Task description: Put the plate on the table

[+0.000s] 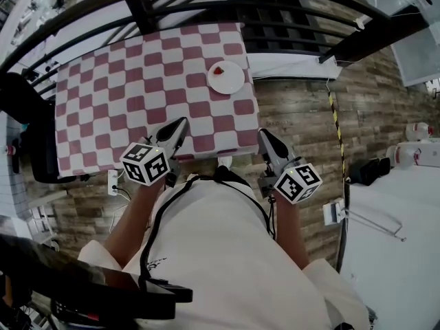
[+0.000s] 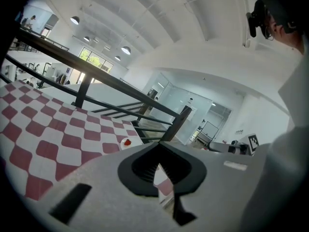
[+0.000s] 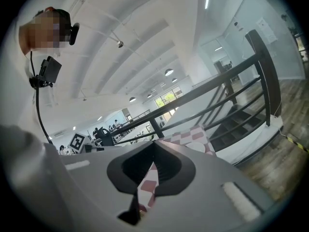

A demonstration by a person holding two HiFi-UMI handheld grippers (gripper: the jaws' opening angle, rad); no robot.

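A white plate point(image 1: 225, 76) with a small red item on it rests on the red-and-white checkered table point(image 1: 124, 95), near its far right corner. Both grippers are held close to my body at the table's near edge, well short of the plate. My left gripper point(image 1: 176, 128) is shut and holds nothing. My right gripper point(image 1: 265, 139) is also shut and empty, just off the table's near right corner. In the left gripper view the plate point(image 2: 128, 143) shows just beyond the closed left gripper point(image 2: 158, 148). In the right gripper view the plate point(image 3: 197, 147) lies past the right gripper point(image 3: 154, 145).
A black metal railing point(image 1: 206, 9) runs behind the table, with stairs beyond it. A black chair point(image 1: 38, 143) stands at the table's left. Wood floor point(image 1: 302, 108) with a yellow-black tape line point(image 1: 337, 126) lies to the right, beside a white surface point(image 1: 399, 239).
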